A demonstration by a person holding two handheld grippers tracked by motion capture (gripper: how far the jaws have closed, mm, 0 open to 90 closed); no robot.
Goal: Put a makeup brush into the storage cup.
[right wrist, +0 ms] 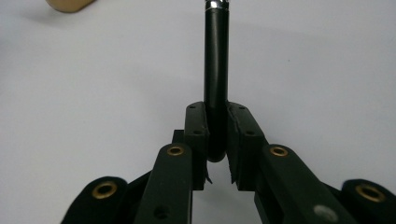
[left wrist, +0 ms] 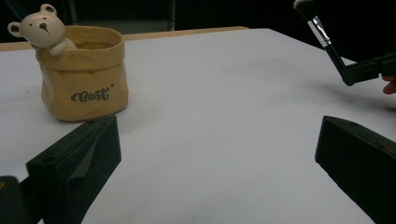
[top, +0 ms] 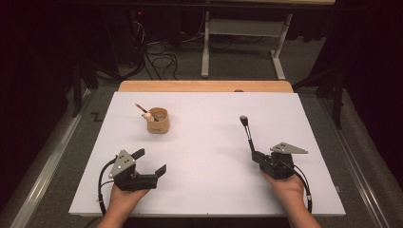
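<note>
My right gripper [top: 255,156] sits at the lower right of the high view, and its two black jaws are pinched tight on the handle of a makeup brush [top: 247,133]. In the right gripper view I see the round black handle [right wrist: 216,70] go straight up the middle of the picture, with a jaw pad pressed on each side of its bottom end. A shiny silver ring shows at the very top edge there. In the high view the brush sticks up and away from my right gripper, and its dark fluffy tip is above the white table sheet [top: 209,142], near the middle right. My left gripper [top: 153,162] is at the lower left of the high view. Its jaws are spread wide with nothing between them. In the left gripper view the two black jaws stand far apart at the bottom corners, and the brush [left wrist: 322,35] and my right gripper show in the upper right corner. A small yellow cup [top: 158,120] stands on the sheet at the upper left of the high view, well apart from both grippers. In the left gripper view it looks like a little bag [left wrist: 84,72] with the word "Best" on it, and a white bear head [left wrist: 43,29] peeks over its rim. A thin stick [top: 140,108] leans out of the cup.
</note>
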